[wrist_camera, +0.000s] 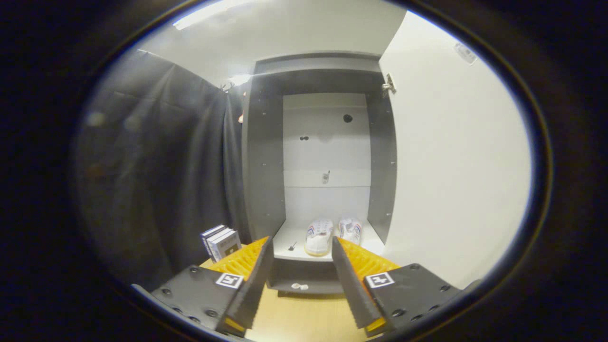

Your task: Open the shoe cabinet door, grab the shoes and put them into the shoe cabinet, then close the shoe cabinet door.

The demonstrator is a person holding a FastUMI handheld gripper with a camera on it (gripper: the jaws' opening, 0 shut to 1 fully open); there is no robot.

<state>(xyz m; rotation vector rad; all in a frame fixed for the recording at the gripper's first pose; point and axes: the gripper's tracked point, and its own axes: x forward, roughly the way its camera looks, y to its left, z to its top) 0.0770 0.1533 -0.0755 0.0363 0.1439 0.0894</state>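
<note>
Tool (302, 243) gapes wide, empty, before the open cabinet (263, 156) holding white shoes (319, 236); no writing legible.

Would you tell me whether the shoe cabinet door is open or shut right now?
Open: the door is swung wide, showing the shoes on the shelf. The gripper has jaws apart.

You have no readable text here. Each finger mount of the gripper (302, 247) carries a square black-and-white marker, a pattern without letters. The covers of the books (221, 242) beside the shoe cabinet (263, 166) are too small to read.
</note>
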